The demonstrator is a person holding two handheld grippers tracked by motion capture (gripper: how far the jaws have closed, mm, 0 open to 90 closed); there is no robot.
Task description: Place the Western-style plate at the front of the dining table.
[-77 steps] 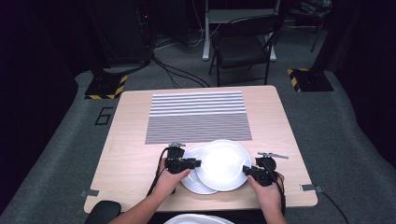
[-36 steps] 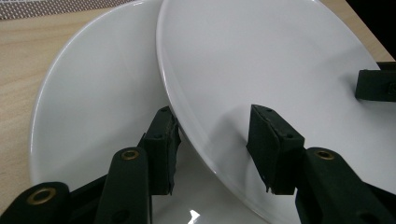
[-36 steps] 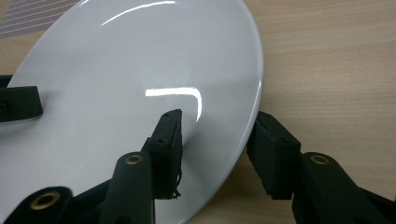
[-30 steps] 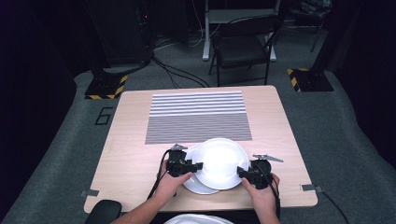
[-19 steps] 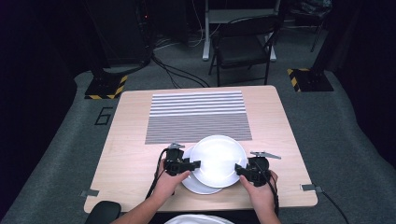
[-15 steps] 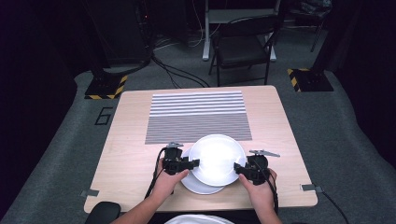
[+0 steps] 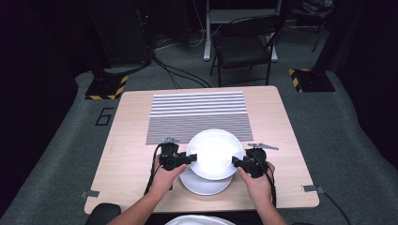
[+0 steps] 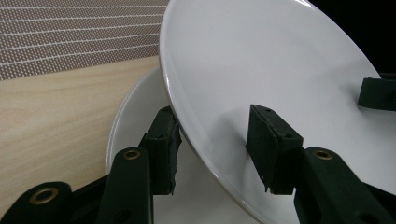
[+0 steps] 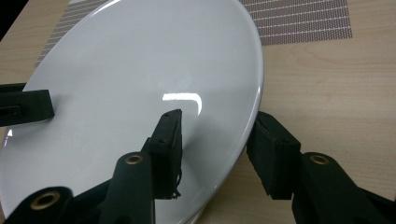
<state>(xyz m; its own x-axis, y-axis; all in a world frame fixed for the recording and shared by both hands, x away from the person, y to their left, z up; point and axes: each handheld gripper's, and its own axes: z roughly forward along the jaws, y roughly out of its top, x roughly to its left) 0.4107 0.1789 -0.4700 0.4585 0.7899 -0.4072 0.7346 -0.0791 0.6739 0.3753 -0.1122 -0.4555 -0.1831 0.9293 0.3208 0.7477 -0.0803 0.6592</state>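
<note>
Top plate has come up off the lower plate and shifted far over the last seconds, now raised over the near-middle of the desk, edging toward the striped mat; probably being moved there. Left tongs clamp its left rim, right tongs its right rim, jaws closed on the edge either side. No brands; a "6" marked on the floor, I think.

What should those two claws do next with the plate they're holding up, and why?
Probably carry the top plate forward onto the striped placemat. The left gripper and right gripper pinch opposite rims, holding it clear of the lower plate.
</note>
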